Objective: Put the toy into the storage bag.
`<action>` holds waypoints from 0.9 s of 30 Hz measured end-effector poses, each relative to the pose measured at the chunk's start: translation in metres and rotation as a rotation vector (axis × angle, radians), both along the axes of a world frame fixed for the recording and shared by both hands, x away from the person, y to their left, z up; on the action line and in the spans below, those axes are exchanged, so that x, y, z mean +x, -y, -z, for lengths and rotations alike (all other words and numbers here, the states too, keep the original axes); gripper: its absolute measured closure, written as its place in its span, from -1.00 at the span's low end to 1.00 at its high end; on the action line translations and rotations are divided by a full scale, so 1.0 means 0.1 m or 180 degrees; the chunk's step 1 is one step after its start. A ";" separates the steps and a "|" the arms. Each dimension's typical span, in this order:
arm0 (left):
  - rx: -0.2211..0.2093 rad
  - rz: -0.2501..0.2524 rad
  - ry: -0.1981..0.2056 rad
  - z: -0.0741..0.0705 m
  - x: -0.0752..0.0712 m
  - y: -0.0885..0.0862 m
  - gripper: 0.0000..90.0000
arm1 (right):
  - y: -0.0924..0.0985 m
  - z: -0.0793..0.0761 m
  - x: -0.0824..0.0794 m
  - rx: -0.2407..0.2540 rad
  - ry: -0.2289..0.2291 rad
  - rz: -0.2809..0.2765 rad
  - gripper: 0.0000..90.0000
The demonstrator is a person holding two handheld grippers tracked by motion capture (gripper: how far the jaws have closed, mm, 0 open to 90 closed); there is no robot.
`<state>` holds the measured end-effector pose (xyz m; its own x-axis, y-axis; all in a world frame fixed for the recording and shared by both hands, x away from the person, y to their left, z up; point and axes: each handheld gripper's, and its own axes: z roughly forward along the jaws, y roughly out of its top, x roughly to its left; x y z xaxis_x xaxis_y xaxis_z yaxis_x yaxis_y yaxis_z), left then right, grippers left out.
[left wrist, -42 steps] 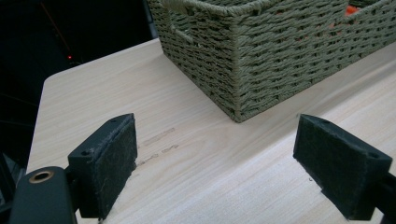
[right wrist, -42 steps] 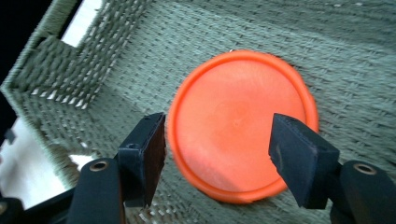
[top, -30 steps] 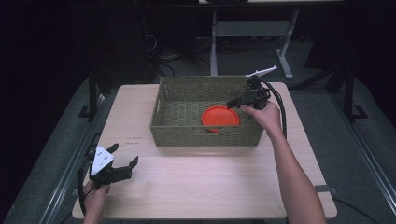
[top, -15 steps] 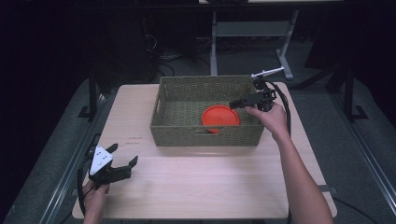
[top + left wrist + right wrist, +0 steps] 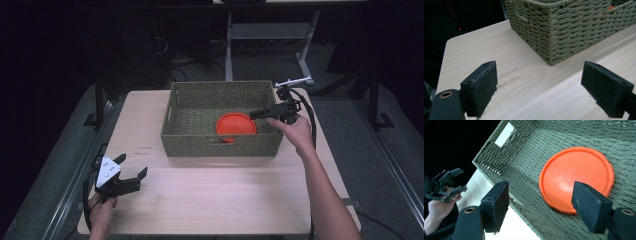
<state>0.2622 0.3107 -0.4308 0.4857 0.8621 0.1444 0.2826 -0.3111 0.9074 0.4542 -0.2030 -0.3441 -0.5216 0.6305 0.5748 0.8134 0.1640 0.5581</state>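
Note:
An orange round plate (image 5: 236, 124) (image 5: 576, 178) lies flat in the right half of a woven green basket (image 5: 190, 102) (image 5: 524, 157) (image 5: 564, 27). Above the basket's right rim my right gripper (image 5: 260, 114) (image 5: 541, 207) is open, its jaws wide apart over the plate and holding nothing. My left gripper (image 5: 131, 175) (image 5: 541, 87) rests low at the table's front left corner, open and empty, facing the basket's near left corner. In the right gripper view the left gripper (image 5: 444, 185) also shows far off, held in a hand.
The light wooden table (image 5: 220, 195) (image 5: 506, 57) has faint pencil marks (image 5: 509, 75) in front of the left gripper. A metal stand (image 5: 260, 35) rises behind the table. Dark floor surrounds the table edges.
My right gripper has drawn back up and to the right, from over the plate to the basket's right rim. The left gripper has stayed put.

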 end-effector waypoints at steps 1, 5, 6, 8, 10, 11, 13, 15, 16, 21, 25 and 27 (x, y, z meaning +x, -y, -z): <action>0.0000 0.0000 -0.0002 0.00 0.00 0.00 -0.71 | 0.00 0.00 -0.01 -0.0013 -0.0003 0.0001 -0.37; -0.0002 0.0007 0.0006 0.00 0.00 0.00 -0.71 | 0.02 -0.02 -0.04 -0.0003 0.0040 -0.0002 -0.40; -0.0003 0.0007 0.0006 0.00 0.00 0.00 -0.71 | 0.02 -0.02 -0.04 -0.0003 0.0040 -0.0002 -0.40; -0.0002 0.0005 0.0003 0.00 0.00 0.00 -0.71 | 0.02 -0.02 -0.07 0.0004 0.0037 -0.0016 -0.40; -0.0008 0.0004 -0.0002 0.00 0.00 0.00 -0.71 | 0.03 -0.02 -0.09 0.0003 0.0044 -0.0025 -0.41; -0.0009 0.0004 -0.0004 0.00 0.00 0.00 -0.71 | 0.04 -0.02 -0.10 0.0003 0.0056 -0.0035 -0.41; -0.0013 0.0002 -0.0005 0.00 0.00 0.00 -0.71 | 0.05 -0.02 -0.12 0.0019 0.0059 -0.0030 -0.41; -0.0020 0.0009 0.0000 0.00 0.00 -0.01 -0.71 | 0.06 -0.02 -0.13 0.0025 0.0059 -0.0043 -0.41; -0.0024 0.0010 0.0000 0.00 0.00 -0.01 -0.71 | 0.06 -0.02 -0.14 0.0019 0.0063 -0.0041 -0.42; -0.0024 0.0010 -0.0014 0.00 0.00 -0.01 -0.71 | 0.11 -0.03 -0.20 0.0046 0.0084 -0.0031 -0.42; -0.0033 0.0009 -0.0016 0.00 0.00 -0.01 -0.71 | 0.15 -0.03 -0.23 0.0046 0.0105 -0.0033 -0.43; -0.0033 0.0007 -0.0011 0.00 0.00 -0.01 -0.71 | 0.16 -0.03 -0.25 0.0049 0.0096 -0.0035 -0.44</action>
<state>0.2624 0.3120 -0.4307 0.4881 0.8625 0.1337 0.2852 -0.3023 0.9095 0.4292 -0.2188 -0.3409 -0.5455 0.6160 0.5683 0.7944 0.1640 0.5848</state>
